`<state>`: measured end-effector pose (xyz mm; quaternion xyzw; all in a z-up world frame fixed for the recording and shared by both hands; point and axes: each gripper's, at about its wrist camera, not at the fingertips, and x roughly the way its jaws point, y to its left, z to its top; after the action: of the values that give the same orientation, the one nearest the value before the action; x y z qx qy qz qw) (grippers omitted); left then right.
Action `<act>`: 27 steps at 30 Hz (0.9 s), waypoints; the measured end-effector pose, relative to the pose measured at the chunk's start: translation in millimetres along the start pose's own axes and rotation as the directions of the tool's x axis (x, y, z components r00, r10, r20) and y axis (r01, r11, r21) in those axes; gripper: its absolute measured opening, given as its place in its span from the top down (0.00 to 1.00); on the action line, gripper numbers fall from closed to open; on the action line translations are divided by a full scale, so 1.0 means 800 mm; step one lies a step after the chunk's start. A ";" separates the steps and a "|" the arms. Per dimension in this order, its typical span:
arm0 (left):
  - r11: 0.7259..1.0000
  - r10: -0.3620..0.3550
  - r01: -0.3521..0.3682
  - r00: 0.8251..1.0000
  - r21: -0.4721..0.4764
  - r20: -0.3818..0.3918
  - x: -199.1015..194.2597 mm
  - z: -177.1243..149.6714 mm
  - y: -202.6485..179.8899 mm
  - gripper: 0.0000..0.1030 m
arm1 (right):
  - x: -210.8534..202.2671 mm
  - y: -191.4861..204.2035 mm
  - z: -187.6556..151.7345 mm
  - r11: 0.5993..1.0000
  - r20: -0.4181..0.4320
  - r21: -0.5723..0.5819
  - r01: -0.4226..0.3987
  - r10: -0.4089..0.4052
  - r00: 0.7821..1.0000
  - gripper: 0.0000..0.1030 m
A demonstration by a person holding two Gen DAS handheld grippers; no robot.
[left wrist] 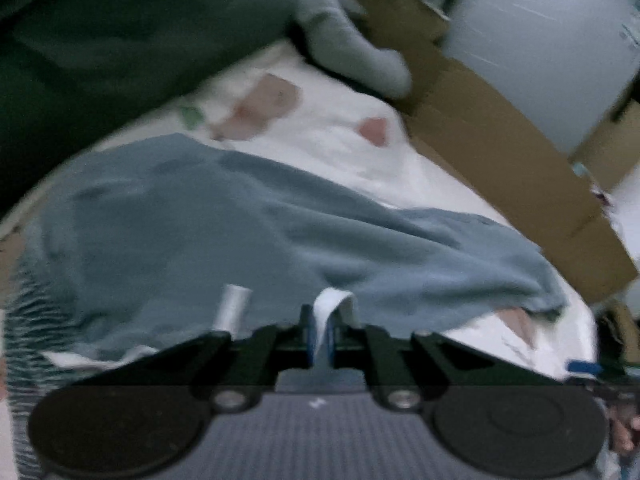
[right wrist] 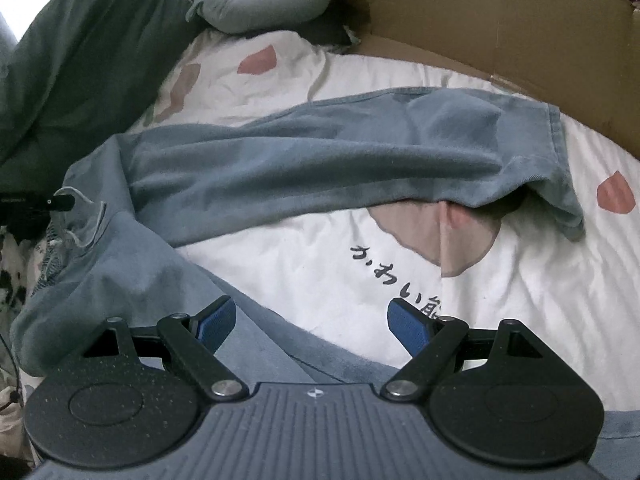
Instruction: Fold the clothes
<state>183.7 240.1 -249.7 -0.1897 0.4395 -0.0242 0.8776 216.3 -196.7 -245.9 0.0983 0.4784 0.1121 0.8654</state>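
A blue-grey garment (left wrist: pixel 260 232) lies spread and rumpled on a white bed sheet (left wrist: pixel 340 136) with pink patches. My left gripper (left wrist: pixel 320 336) is shut on the garment's near edge, with a white label strip pinched between its blue pads. A white cord end sticks up just left of it. In the right wrist view the same garment (right wrist: pixel 320 160) stretches across the sheet, and one part runs down under my right gripper (right wrist: pixel 312 324). That gripper is open, with its blue pads (right wrist: pixel 218 326) wide apart above the cloth's edge and nothing between them.
A brown cardboard box (right wrist: pixel 480 20) borders the bed's far right side. A grey neck pillow (right wrist: pixel 256 4) lies at the back, and a dark green blanket (right wrist: pixel 80 60) is piled at the left. Black printed characters (right wrist: pixel 392 272) mark the sheet (right wrist: pixel 520 300).
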 end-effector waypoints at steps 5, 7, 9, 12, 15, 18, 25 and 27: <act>0.999 0.023 -0.022 0.999 0.035 -0.048 -0.002 0.001 -0.032 0.44 | -0.019 0.001 0.012 1.000 0.023 -0.015 -0.001 0.002 1.000 0.15; 0.998 0.046 -0.043 0.997 0.040 -0.060 -0.006 0.001 -0.039 0.39 | -0.028 0.001 0.017 1.000 0.031 -0.019 -0.011 0.012 0.999 0.15; 0.997 0.073 -0.070 0.994 0.046 -0.084 -0.010 0.005 -0.043 0.35 | -0.040 0.001 0.021 1.000 0.042 -0.022 -0.016 0.017 0.999 0.15; 0.993 0.111 -0.106 0.989 0.052 -0.094 -0.026 0.007 -0.044 0.24 | -0.059 0.001 0.029 0.999 0.060 -0.030 -0.022 0.023 0.998 0.15; 0.992 0.125 -0.123 0.988 0.031 -0.089 -0.042 0.007 -0.035 0.17 | -0.071 -0.001 0.037 0.999 0.082 -0.041 -0.007 0.011 0.997 0.15; 0.988 0.155 -0.154 0.984 0.017 -0.090 -0.047 0.001 -0.021 0.17 | -0.068 -0.003 0.046 0.999 0.101 -0.038 0.014 -0.010 0.995 0.15; 0.986 0.168 -0.168 0.983 0.000 -0.080 -0.031 -0.007 0.012 0.17 | -0.025 -0.003 0.074 0.997 0.104 -0.070 0.013 -0.006 0.995 0.15; 0.983 0.179 -0.181 0.979 -0.021 -0.096 -0.019 -0.010 0.024 0.17 | -0.006 -0.004 0.088 0.997 0.106 -0.073 -0.005 0.013 0.994 0.15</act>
<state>166.1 259.0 -249.4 -0.1606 0.4960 0.0528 0.8517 274.4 -205.7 -206.3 0.0746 0.4266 0.1280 0.8922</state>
